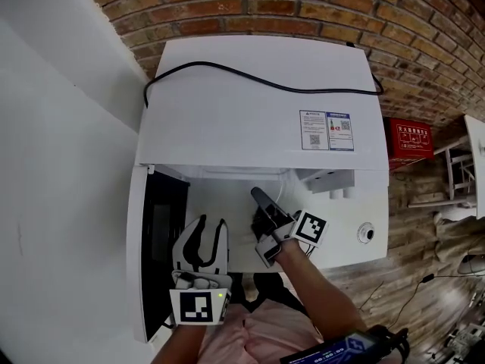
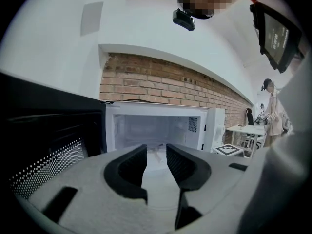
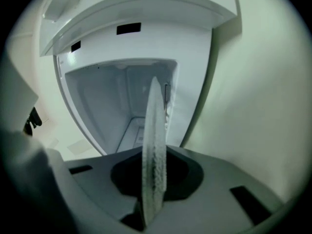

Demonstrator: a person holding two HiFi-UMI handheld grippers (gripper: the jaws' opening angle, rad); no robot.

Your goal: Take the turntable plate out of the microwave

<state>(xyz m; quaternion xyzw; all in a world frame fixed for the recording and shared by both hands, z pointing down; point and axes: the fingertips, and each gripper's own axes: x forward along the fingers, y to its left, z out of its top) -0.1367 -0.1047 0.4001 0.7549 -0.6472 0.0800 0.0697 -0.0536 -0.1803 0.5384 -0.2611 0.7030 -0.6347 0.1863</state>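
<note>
Right gripper [image 3: 154, 178] clamped on turntable plate [image 3: 155, 126] rim at microwave [image 1: 250, 97] mouth. Left gripper [image 2: 156, 161] wide, empty. Plate likely rigid, slippery, fragile.

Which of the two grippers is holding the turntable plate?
The right gripper: its jaws are shut on the rim of the turntable plate, seen edge-on. The left gripper stands open and empty.
</note>
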